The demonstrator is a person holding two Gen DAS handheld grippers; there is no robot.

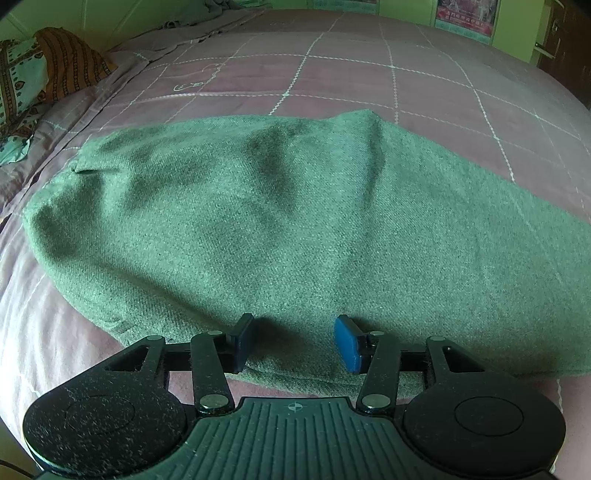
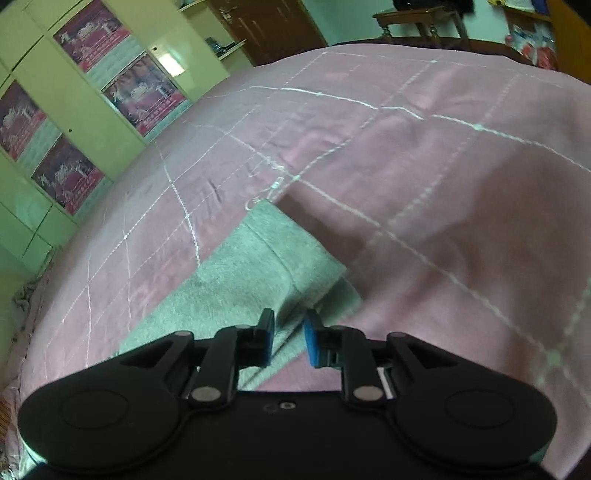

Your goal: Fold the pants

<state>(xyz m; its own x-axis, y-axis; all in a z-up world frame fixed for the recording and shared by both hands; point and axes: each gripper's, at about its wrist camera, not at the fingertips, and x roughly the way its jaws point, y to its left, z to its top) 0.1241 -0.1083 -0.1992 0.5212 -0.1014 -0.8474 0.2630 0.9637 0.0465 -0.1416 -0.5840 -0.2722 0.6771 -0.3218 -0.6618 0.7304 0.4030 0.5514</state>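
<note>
Green woven pants (image 1: 258, 221) lie spread flat on a pink bed cover, filling the middle of the left wrist view. My left gripper (image 1: 293, 341) is open and empty, its blue pads just above the near edge of the fabric. In the right wrist view a narrow leg end of the pants (image 2: 255, 266) with a hem lies on the cover. My right gripper (image 2: 289, 338) hovers over the near part of that leg with its blue pads a small gap apart, holding nothing.
The pink bed cover (image 1: 332, 74) with a white stitched grid extends all around. Patterned pillows (image 1: 40, 77) lie at the far left. Green cupboards with posters (image 2: 74, 122) stand beside the bed. A wooden table (image 2: 417, 18) stands beyond it.
</note>
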